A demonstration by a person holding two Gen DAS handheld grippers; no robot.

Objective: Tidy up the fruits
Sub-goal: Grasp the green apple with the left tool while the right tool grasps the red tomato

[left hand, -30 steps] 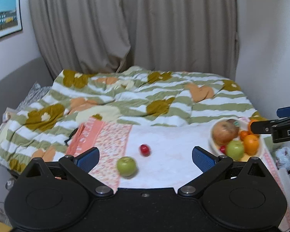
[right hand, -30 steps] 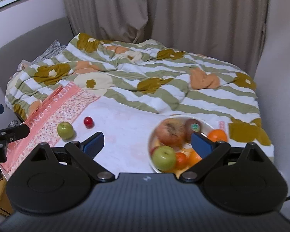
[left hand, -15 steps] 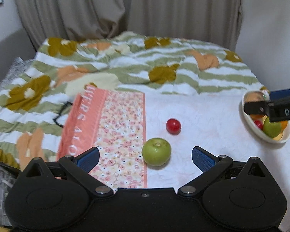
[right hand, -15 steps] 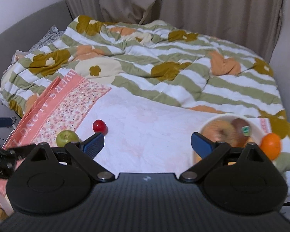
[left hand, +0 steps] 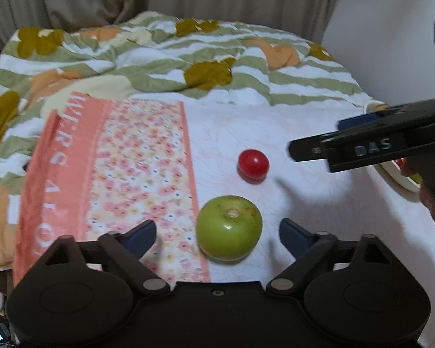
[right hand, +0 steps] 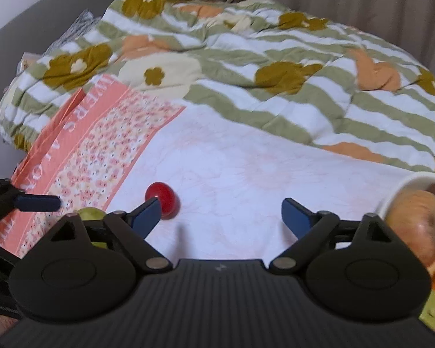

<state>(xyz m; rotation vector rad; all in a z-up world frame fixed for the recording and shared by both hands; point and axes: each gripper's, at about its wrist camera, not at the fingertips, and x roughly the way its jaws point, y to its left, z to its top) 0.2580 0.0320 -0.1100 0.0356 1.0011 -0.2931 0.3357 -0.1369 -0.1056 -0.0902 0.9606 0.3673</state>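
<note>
Apple point(left hand: 229, 227), round, glossy green

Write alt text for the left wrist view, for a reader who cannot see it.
A green apple lies between the closing left tongs, not yet gripped, on a white bedsheet. A small red fruit sits just beyond; the right tongs reach in from the right.

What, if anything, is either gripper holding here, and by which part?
Nothing is held. The left gripper is closing with the green apple between its jaws, pads not yet touching. The right gripper is open and empty beside the red fruit.
</note>
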